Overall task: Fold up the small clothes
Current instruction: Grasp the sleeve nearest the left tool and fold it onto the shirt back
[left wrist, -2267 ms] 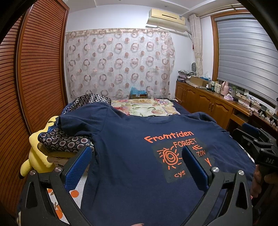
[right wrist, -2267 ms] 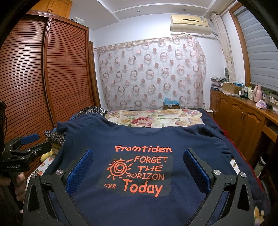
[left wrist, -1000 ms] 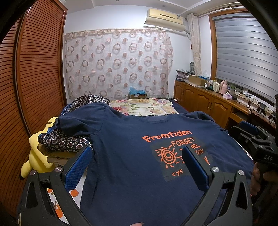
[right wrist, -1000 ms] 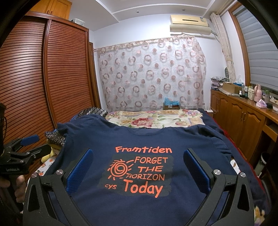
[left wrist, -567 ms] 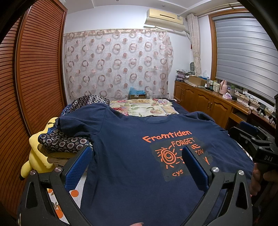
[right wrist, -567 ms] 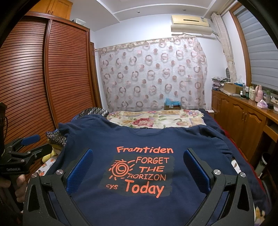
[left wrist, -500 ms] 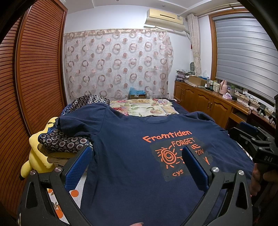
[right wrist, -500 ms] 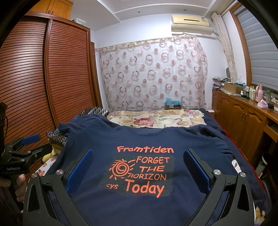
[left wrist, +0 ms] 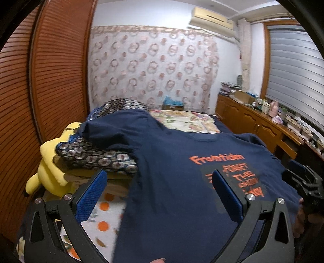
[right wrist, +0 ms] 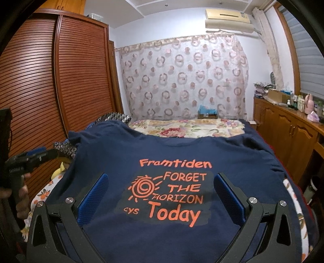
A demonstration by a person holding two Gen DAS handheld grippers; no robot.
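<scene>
Bedroom with a navy T-shirt (right wrist: 174,153) spread face up over a bed (right wrist: 188,126).

Slatted wooden wardrobe doors (right wrist: 60,76) run along the left, a circle-patterned curtain (right wrist: 182,79) closes the far wall under an air conditioner (right wrist: 228,18), and wooden cabinets (right wrist: 287,129) crowded with bottles line the right below a window blind (left wrist: 293,66). A yellow plush toy (left wrist: 50,161) and a dark circle-print cloth (left wrist: 97,159) sit at the bed's left edge, the shirt's sleeve draped over the cloth. Left hand-held gripper (left wrist: 159,186) and right hand-held gripper (right wrist: 160,190) both hover above the shirt's lower part, fingers spread wide, holding nothing.
</scene>
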